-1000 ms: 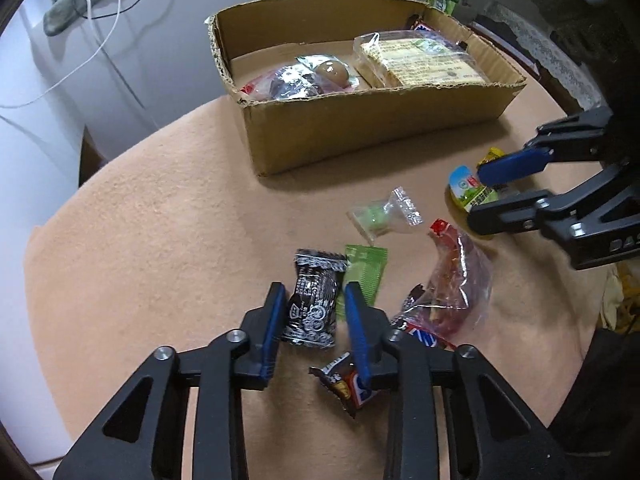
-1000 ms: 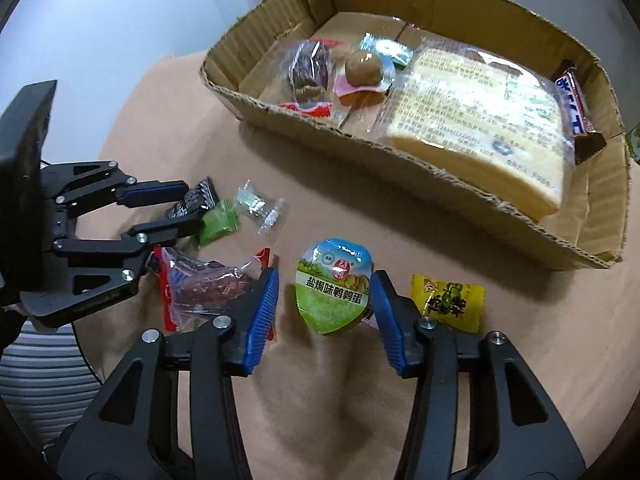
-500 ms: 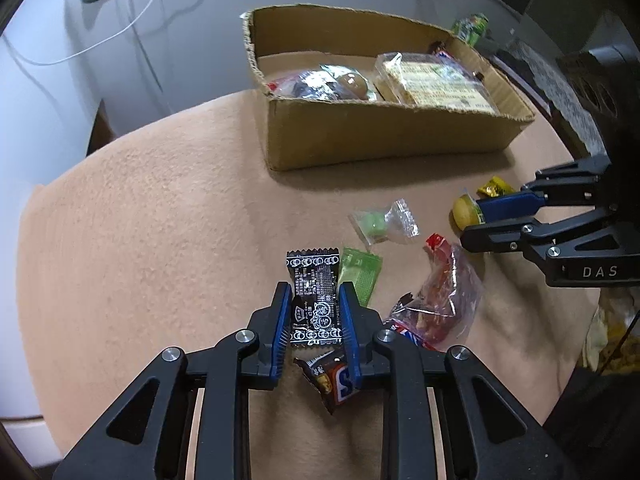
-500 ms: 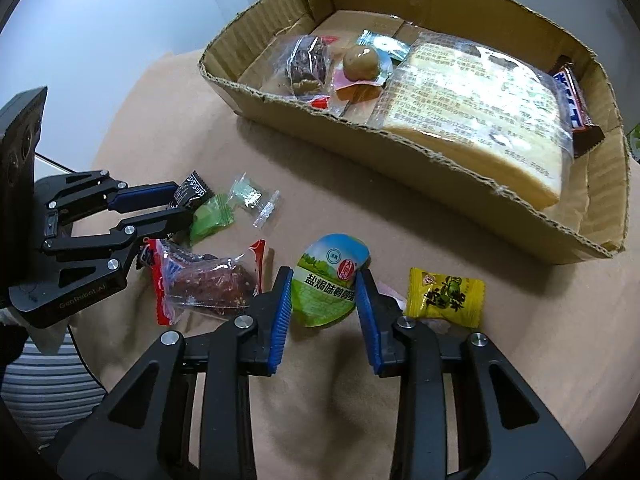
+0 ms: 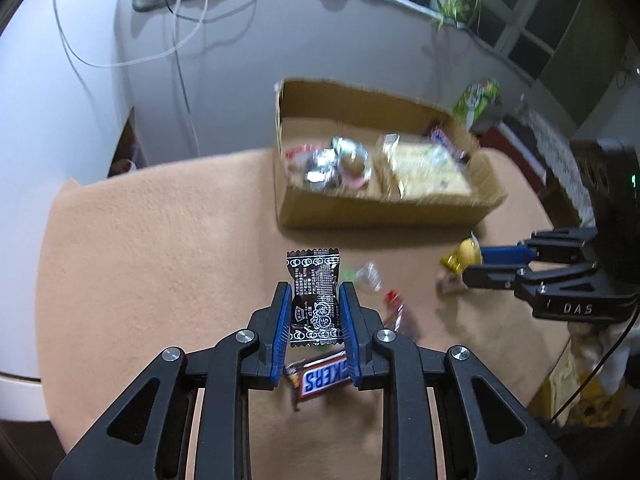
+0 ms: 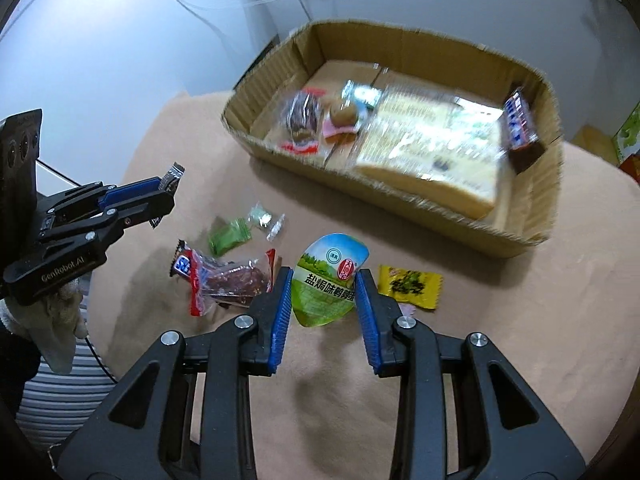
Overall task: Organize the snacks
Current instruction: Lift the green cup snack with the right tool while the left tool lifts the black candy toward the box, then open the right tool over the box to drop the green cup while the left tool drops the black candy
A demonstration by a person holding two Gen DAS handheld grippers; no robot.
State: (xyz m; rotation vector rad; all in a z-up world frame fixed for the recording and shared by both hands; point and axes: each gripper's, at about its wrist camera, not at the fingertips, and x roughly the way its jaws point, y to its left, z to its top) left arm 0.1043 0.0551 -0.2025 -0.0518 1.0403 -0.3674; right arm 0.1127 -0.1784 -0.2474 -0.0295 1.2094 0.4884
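The left claw (image 5: 313, 304) is clamped on a small black foil candy packet with white print (image 5: 315, 298), held clear of the tan cloth-covered tabletop (image 5: 160, 248). The right claw (image 6: 322, 296) grips a green-and-blue sealed egg snack pouch (image 6: 326, 280), also off the tabletop. Beyond them, the open brown cardboard box (image 6: 400, 46) holds a wrapped cake slab (image 6: 432, 152).

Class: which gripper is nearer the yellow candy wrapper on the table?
Right. The right gripper, shut on the green egg pack, sits just beside the yellow candy wrapper; the left gripper is across the table.
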